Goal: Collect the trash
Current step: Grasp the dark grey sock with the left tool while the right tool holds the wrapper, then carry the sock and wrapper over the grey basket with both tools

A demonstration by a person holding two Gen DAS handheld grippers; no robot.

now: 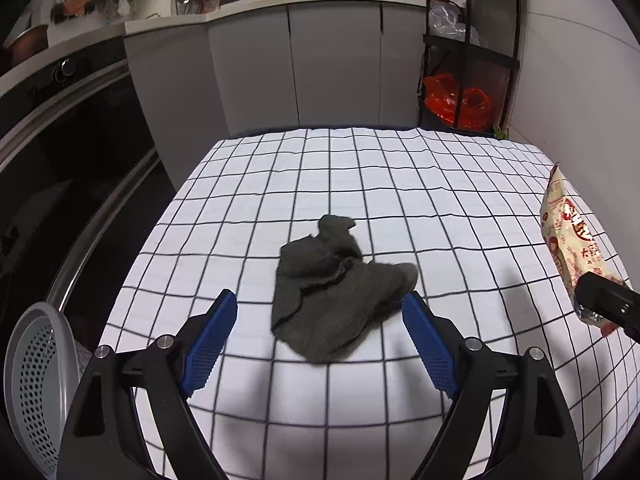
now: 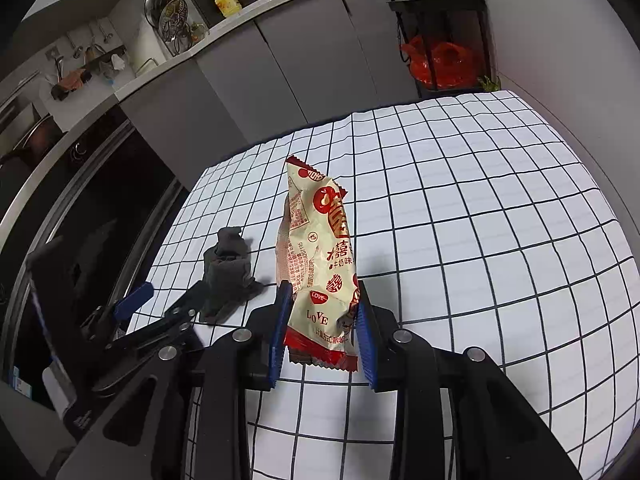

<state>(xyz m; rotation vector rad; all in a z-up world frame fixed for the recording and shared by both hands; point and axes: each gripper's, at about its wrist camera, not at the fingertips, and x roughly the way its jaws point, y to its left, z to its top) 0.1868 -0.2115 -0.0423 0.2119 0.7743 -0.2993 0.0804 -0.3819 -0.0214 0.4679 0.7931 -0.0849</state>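
Observation:
A crumpled dark grey cloth (image 1: 334,290) lies on the white checked tablecloth (image 1: 360,168). My left gripper (image 1: 320,300) is open, its blue pads on either side of the cloth's near part, low over it. My right gripper (image 2: 322,290) is shut on a cream and red snack wrapper (image 2: 320,256) and holds it upright above the table. The wrapper also shows at the right edge of the left wrist view (image 1: 572,240). In the right wrist view the cloth (image 2: 228,276) and the left gripper (image 2: 168,300) are at the left.
A grey perforated basket (image 1: 36,384) stands off the table's left edge, low down. A dark oven front (image 1: 60,168) is on the left. Grey cabinets (image 1: 320,60) and a black shelf rack with red bags (image 1: 460,100) stand behind the table.

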